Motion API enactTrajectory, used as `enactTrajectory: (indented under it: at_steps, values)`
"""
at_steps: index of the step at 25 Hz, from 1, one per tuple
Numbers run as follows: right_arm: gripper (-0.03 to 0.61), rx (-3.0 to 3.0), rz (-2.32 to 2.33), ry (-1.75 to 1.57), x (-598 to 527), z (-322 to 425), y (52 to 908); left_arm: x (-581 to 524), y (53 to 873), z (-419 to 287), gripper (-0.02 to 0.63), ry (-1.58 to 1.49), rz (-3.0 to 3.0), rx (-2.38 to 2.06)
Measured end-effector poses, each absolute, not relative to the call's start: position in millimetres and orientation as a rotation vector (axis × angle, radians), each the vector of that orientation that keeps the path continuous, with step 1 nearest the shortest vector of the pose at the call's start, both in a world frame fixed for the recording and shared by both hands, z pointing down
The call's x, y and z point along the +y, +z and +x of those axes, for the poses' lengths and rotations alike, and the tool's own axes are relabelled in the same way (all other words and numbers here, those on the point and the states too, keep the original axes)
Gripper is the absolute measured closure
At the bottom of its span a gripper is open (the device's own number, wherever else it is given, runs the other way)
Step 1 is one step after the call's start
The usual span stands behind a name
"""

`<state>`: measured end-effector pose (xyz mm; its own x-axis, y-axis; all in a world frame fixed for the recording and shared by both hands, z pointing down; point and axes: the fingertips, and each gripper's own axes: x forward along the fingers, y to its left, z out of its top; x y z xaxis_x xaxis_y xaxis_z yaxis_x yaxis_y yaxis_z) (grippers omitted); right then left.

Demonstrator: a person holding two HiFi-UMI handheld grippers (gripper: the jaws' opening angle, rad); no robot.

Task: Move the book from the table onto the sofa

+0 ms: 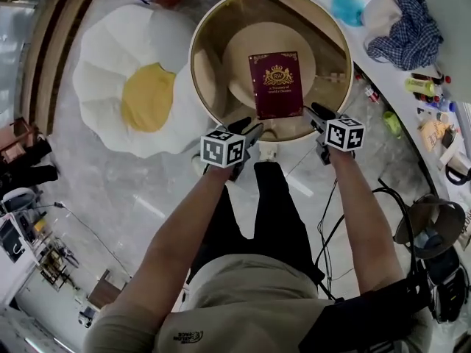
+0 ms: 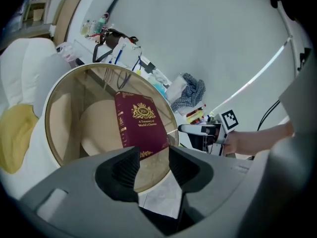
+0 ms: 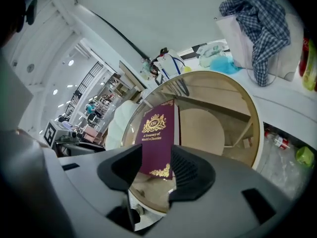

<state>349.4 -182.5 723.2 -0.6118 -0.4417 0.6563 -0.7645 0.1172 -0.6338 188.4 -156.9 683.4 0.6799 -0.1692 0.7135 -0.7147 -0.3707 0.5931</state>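
Observation:
A maroon book (image 1: pixel 276 84) with gold lettering lies flat on the round glass-topped table (image 1: pixel 194 57). It also shows in the left gripper view (image 2: pixel 141 123) and the right gripper view (image 3: pixel 158 135). My left gripper (image 1: pixel 248 130) hovers at the table's near rim, just left of the book's near corner, jaws open and empty (image 2: pixel 153 158). My right gripper (image 1: pixel 318 114) hangs at the book's near right corner, open too, with nothing between its pads (image 3: pixel 155 163). The egg-shaped white sofa (image 1: pixel 140 87) with a yellow centre sits left of the table.
A white counter (image 1: pixel 383 72) curves along the right, carrying a checked cloth (image 1: pixel 406 22), bottles and small clutter. Cables (image 1: pixel 331 226) trail across the floor by my right leg. Dark equipment stands at the left edge (image 1: pixel 22 160).

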Motion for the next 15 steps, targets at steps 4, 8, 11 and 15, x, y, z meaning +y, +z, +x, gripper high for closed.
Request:
enactTrajectory:
  at_steps: [4,8,11,15]
  values:
    - [0.393,-2.092,1.203,1.546,-204,348,756,-183,730,195,0.436,0.654,1.854,-0.719]
    - [0.391,-2.072,1.261,1.650,-214,343,777,-198,760,198,0.425,0.617,1.826,-0.723]
    - [0.391,-2.061,1.281,1.678,-211,340,783,-202,774,200,0.423,0.605,1.814,-0.714]
    - [0.423,-2.022,1.273,1.665,-201,326,783,-201,782,197,0.423,0.581,1.777,-0.688]
